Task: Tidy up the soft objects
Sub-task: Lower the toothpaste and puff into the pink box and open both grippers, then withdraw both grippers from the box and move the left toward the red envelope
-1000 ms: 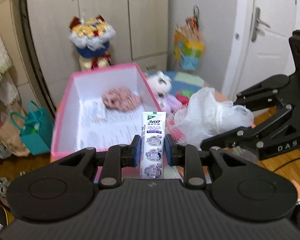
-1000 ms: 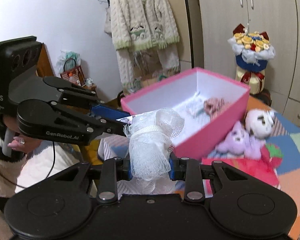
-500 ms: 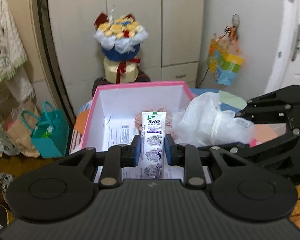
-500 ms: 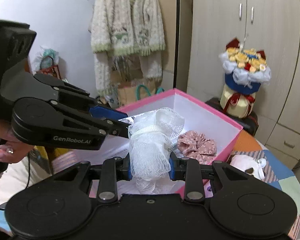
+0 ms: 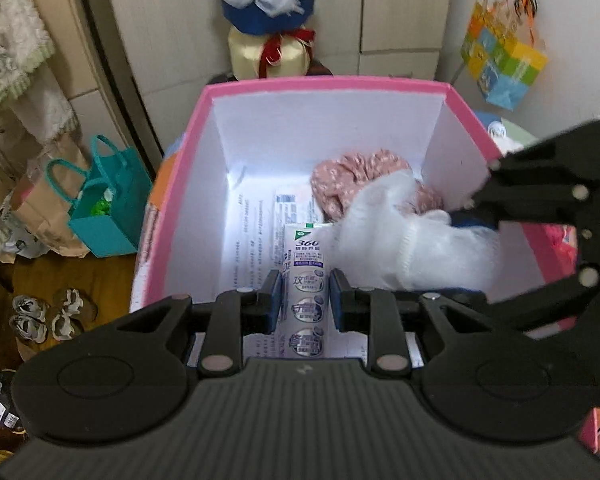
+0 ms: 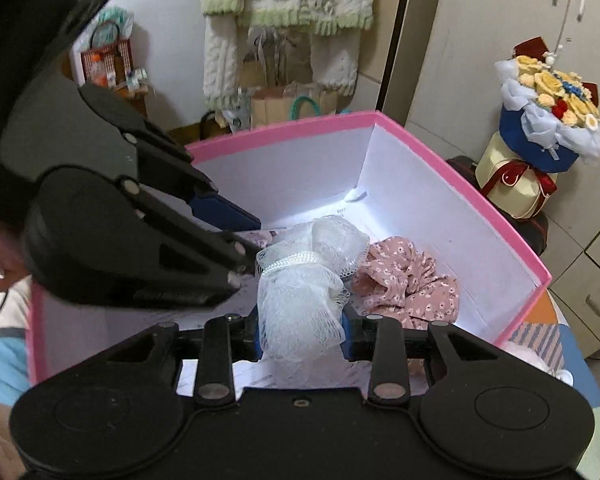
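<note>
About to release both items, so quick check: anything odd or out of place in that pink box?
Nothing spilled or damaged. One oddity: the left gripper holds a toothpaste tube, hardly soft, over the pink box. The right gripper grips white mesh beside the floral scrunchie.

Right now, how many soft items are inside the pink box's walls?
2: the pink scrunchie lying on the box floor, and the white mesh pouf held by the right gripper. Others may be hidden.
</note>
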Motion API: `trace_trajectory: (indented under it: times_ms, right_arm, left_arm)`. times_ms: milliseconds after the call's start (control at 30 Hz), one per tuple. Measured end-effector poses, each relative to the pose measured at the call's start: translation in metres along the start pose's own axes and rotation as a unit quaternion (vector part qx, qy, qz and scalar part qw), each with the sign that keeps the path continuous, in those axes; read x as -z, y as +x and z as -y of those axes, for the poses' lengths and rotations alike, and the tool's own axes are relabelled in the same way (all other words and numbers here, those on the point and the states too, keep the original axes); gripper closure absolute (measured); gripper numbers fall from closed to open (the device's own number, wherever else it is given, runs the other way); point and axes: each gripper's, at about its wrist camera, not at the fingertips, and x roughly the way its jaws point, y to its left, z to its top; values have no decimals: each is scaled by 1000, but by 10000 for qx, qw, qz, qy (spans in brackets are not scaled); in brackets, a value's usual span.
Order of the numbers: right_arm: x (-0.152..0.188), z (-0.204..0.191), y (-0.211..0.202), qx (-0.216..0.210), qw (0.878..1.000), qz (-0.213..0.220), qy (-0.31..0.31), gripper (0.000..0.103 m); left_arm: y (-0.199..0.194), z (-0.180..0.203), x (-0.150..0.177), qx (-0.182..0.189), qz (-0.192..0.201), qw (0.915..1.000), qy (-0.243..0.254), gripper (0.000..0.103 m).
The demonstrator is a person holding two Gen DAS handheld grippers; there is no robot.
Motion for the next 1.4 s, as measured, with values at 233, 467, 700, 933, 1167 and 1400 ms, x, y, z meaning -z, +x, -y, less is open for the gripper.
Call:
trace_trajectory:
  times_ms: [233,467,700,933,1167,1400]
  right_arm:
    - [-1,3,14,31,9997,-230,-58,57]
    - [5,1,-5,250,9996,111,2,27]
    - [22,8,-72,225,9960,627,591,23]
    - [54,16,-140,23,9890,817,1234,20]
    - [93,22,-181,-59,9815,923,1679,19]
    - [139,38,-182,117,9738,847,2107,18]
  left_arm:
    - [3,-1,-2,8,-177,9998,36,79]
    - [-18,8,1,-136,215,9988,422,63]
    - [-76,12,14,45,650,9966,504,52]
    - [-132,37,41,769,762,9914,739,42]
    - [-159,76,65,1324,668,9841,979,37]
    - [-150,118,84,1798,407,9764,1129,36]
